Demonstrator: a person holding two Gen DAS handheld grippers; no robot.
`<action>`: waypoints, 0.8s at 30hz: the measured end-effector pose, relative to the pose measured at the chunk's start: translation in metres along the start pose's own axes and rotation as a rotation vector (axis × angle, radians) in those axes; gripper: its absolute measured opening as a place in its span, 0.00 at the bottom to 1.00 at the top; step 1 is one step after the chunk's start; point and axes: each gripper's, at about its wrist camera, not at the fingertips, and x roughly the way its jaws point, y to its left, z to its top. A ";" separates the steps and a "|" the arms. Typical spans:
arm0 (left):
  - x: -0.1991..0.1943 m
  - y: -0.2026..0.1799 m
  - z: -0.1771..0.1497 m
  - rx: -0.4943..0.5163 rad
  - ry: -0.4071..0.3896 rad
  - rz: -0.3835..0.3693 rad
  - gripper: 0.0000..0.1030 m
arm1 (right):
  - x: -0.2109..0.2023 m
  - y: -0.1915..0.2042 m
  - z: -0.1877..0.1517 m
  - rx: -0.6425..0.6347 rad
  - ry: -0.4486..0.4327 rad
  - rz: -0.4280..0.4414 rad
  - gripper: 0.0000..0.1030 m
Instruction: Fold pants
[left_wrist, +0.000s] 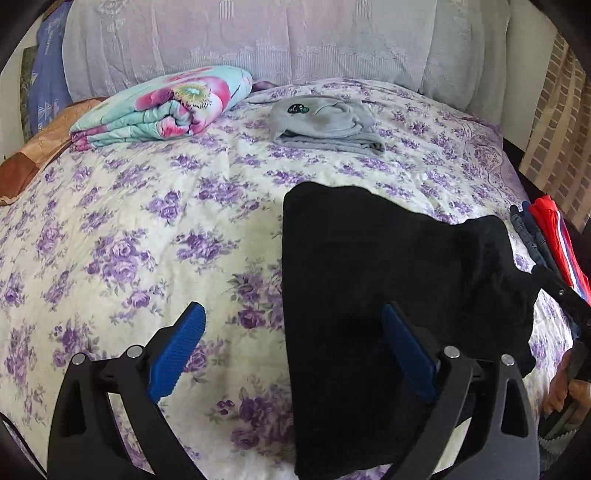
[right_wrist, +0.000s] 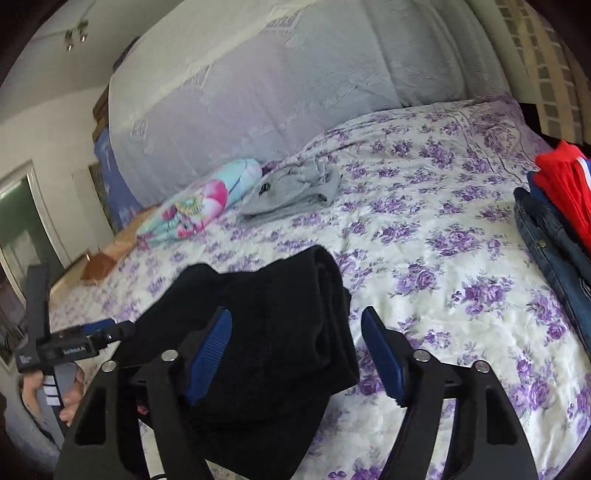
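Black pants (left_wrist: 388, 280) lie folded on the bed (left_wrist: 147, 221), left gripper (left_wrist: 291, 350) wide open and empty, right gripper (right_wrist: 295, 358) half open around the fold's edge without pinching, so next comes tidying or setting aside

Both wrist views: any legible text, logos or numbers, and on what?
Nothing can be read for certain.
Left gripper body, white label strip: too blurred to read.
Same gripper, small white mark at its end: too small to read.
Grey folded garment, dark round emblem: a logo, no legible letters.
Jeans, metal button: no readable marking.
Black pants, bedspread, floral blanket: no text.
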 end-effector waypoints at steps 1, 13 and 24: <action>0.006 0.002 -0.004 0.005 0.011 0.005 0.93 | 0.008 0.003 -0.006 -0.020 0.046 -0.032 0.43; 0.016 0.035 -0.007 -0.108 0.032 -0.107 0.96 | -0.001 -0.020 -0.026 -0.003 0.222 -0.126 0.34; 0.028 0.001 0.050 0.067 -0.063 0.056 0.96 | -0.026 0.051 0.019 -0.150 0.033 -0.051 0.54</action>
